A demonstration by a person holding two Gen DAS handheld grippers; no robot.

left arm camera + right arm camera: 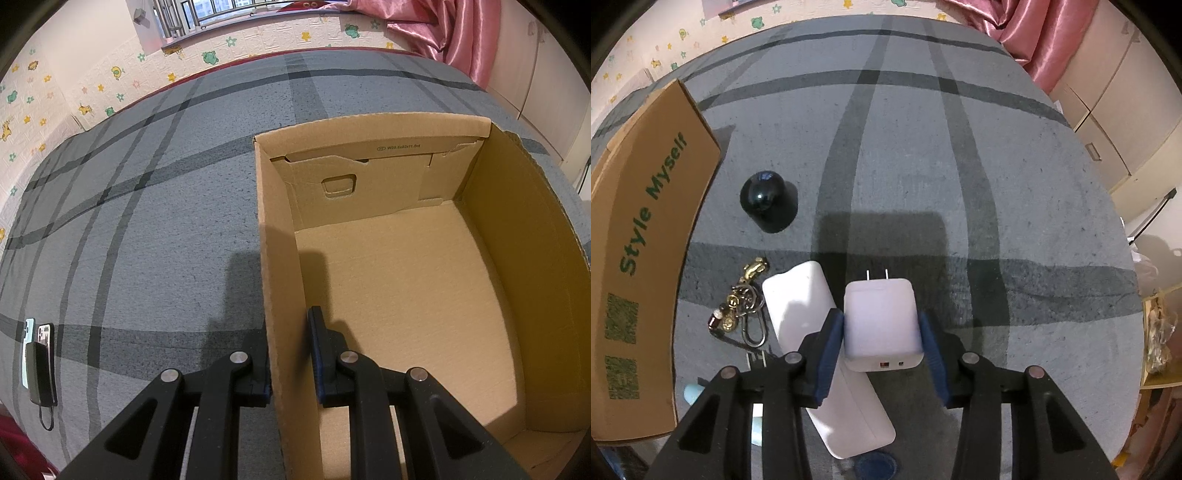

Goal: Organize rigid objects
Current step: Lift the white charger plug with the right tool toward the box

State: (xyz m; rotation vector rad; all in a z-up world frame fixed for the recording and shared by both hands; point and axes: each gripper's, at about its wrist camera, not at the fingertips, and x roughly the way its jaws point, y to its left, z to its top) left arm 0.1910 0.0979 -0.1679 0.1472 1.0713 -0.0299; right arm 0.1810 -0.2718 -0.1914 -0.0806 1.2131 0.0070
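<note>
The left claw [288, 354] is clamped on the left wall of the box [280, 258], low in the middle of the left wrist view: one finger sits outside the wall, the other inside, both pressed against the cardboard. The box fills the right half of that frame, open at the top, its floor bare. It stands on a grey plaid sheet [147, 221]. At the lower left edge of the frame lie two phones [35, 332] side by side, with a dark power bank [42, 373] over them and its short cable looped below.

In the right wrist view, the right claw [881, 350] grips a white charger [881, 325] at the lower centre of the frame, blue pads [831, 350] pressing its two sides, prongs pointing up the frame and ports facing the camera. Under and left of it lies a long white block [801, 302], running down to the lower centre. Left of that block is a keyring [746, 306] with gold charms and a carabiner. Above the keyring, at mid-left, sits a dark glossy rounded thing [766, 199]. The box's outer wall [646, 240], printed "Style Myself", curves along the left edge. A pale blue thing [692, 393] peeks out beside the claw's left arm at lower left.
</note>
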